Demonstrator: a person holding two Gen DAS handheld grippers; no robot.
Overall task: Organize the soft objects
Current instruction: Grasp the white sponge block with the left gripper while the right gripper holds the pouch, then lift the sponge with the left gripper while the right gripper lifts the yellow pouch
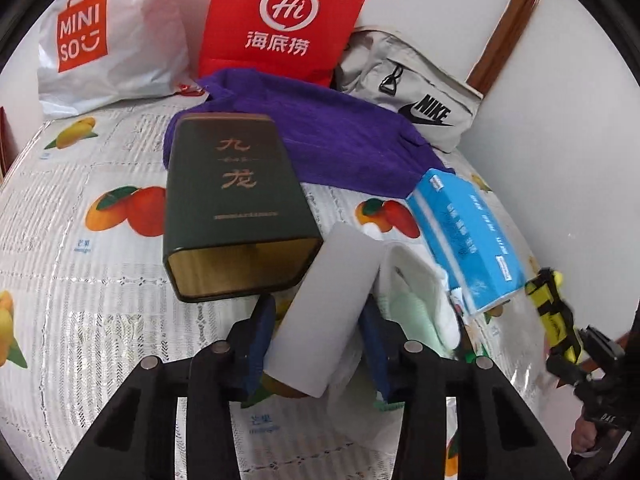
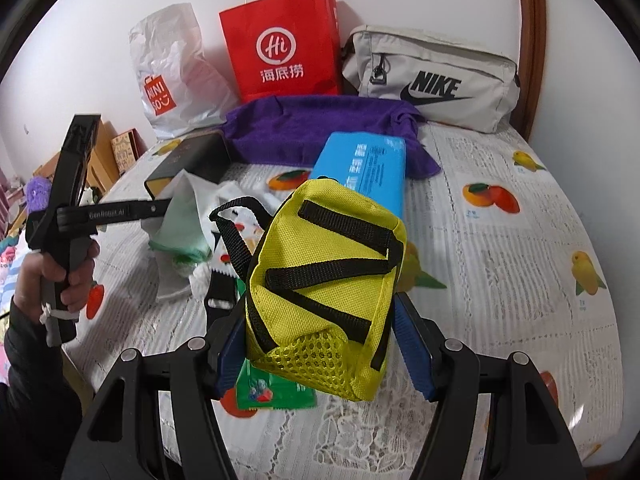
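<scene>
Yellow woven nylon with black webbing straps and a mesh end pocket: small pouch bag [image 2: 326,292], lower centre of the right wrist view. It is judged light, soft and compressible, with a slightly slick weave; the best purchase is thought to be across the padded body or at a strap, not on the mesh. It is held clear of the fruit-print tablecloth [image 2: 500,272] between the blue pads of the right gripper [image 2: 326,344], which is closed partway onto its sides.

White fabric-like piece, pale and smooth [image 1: 320,316]: lower centre of the left wrist view, lying slantwise between the fingers of the left gripper [image 1: 320,340]. The jaws stand close against it and appear to pinch it. It is judged very light and limp.

Nearby items: dark green tin [image 1: 232,208] left of centre, blue tissue pack [image 1: 468,236] at right, purple towel [image 1: 320,136] above, Nike waist bag [image 2: 432,76] upper right.
</scene>
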